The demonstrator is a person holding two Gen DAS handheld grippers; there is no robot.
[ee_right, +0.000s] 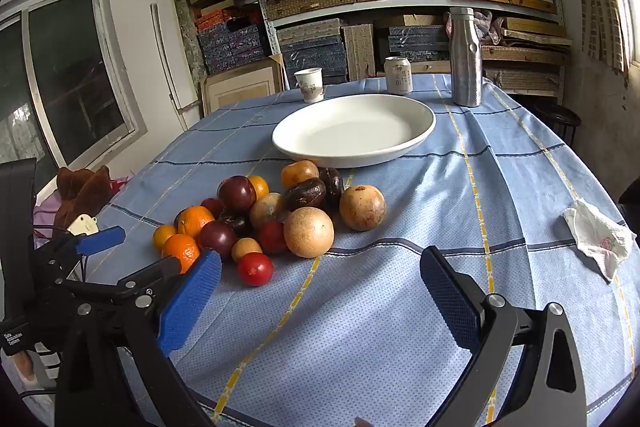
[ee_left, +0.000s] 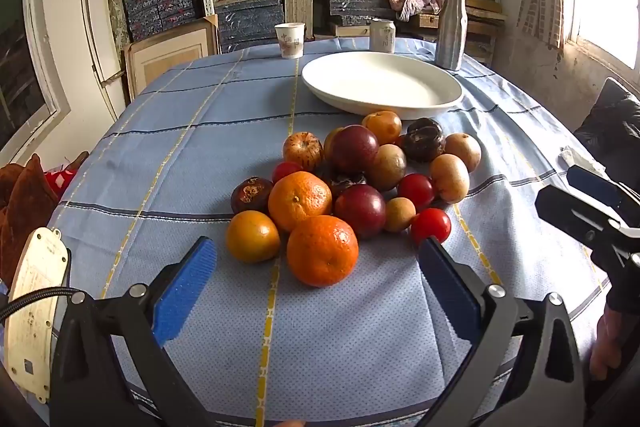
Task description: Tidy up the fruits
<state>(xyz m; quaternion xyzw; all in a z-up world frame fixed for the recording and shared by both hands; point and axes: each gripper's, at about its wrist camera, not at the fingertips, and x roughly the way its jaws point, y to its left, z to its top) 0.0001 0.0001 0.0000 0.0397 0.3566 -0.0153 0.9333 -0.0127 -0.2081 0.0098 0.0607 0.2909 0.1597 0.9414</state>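
Observation:
A pile of fruit lies on the blue checked tablecloth [ee_left: 192, 163]: oranges [ee_left: 322, 250], dark red plums [ee_left: 360, 210], small red tomatoes [ee_left: 431, 225], tan round fruits [ee_left: 449, 177] and dark wrinkled ones. An empty white plate [ee_left: 380, 83] stands just behind the pile, also seen in the right wrist view [ee_right: 352, 129]. My left gripper [ee_left: 318, 259] is open, its fingers either side of the nearest orange, just short of it. My right gripper [ee_right: 320, 281] is open and empty, to the right of the pile, near a red tomato [ee_right: 255, 269].
A paper cup [ee_left: 289, 39], a can [ee_left: 382, 35] and a metal bottle [ee_left: 451, 27] stand behind the plate. A crumpled white cloth [ee_right: 598, 243] lies at the table's right edge. Shelves of boxes fill the back wall.

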